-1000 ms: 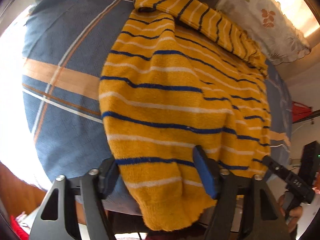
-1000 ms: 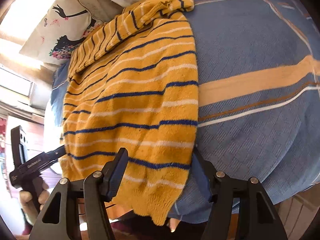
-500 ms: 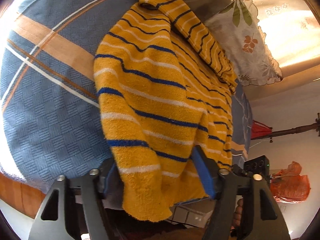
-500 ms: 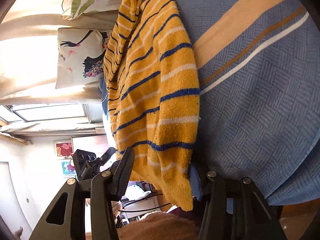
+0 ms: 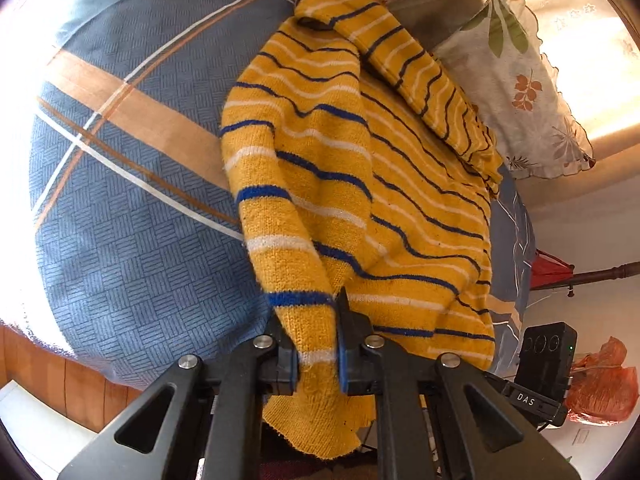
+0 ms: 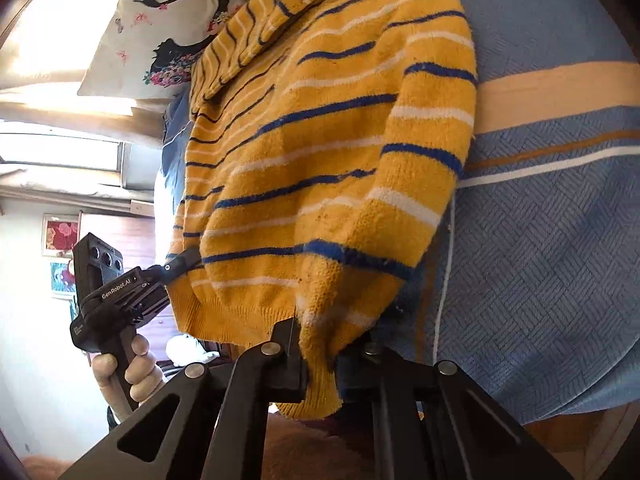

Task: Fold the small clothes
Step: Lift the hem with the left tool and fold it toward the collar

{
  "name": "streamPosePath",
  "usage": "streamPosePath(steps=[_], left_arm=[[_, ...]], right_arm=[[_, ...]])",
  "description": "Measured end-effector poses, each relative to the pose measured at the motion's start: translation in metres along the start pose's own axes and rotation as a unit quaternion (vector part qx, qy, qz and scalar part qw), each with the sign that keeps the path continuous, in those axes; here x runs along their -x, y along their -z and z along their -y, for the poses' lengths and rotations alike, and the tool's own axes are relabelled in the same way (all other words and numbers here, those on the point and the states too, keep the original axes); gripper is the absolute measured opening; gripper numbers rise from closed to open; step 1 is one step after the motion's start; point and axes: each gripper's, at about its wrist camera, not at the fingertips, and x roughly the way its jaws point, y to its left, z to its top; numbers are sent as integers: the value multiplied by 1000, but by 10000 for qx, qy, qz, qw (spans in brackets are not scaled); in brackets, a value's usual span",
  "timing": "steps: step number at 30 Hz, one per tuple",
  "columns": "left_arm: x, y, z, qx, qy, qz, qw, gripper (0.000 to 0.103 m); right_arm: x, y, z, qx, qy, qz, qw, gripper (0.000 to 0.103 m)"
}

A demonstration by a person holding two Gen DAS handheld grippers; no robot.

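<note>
A small yellow sweater [image 5: 352, 184] with blue and white stripes lies on a blue patterned bed cover [image 5: 132, 240], one sleeve folded across its top. My left gripper [image 5: 318, 356] is shut on the sweater's bottom hem at one corner, and the cloth bunches up between the pads. My right gripper [image 6: 320, 356] is shut on the other hem corner of the sweater [image 6: 320, 140], which is lifted off the bed cover [image 6: 540, 260]. The left gripper also shows in the right wrist view [image 6: 176, 268], pinching the hem.
Two printed pillows stand at the head of the bed: a leaf-patterned one [image 5: 520, 80] and one with a dark figure [image 6: 160, 32]. A wooden bed edge [image 5: 60, 384] runs below the cover. An orange bag [image 5: 600, 384] and a red item hang beyond the bed.
Both grippers closed from open onto the sweater's bottom hem corners. The hem now lifts and bunches, and the lower part of the sweater rises off the bed cover.
</note>
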Motion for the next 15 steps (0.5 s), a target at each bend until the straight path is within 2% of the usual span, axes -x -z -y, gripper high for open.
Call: streamPosePath(steps=[4,7,11,15], left_arm=[[25,9,16,-457,-128,236,9986,12],[40,18,23,-569,-199,304,9977,11],[56,35,16,-517,-295,284,9978,8],[59,50,4,-239,-178,141,9995,8]], right_arm=[[11,3,-32,703,25,-176,9974,10],[20,10,-52,1062,11,-272,9940,10],[40,23,-56,1193,-1,-356,9922,9],[50,29,-42,1012,-172,-452,9937,9]])
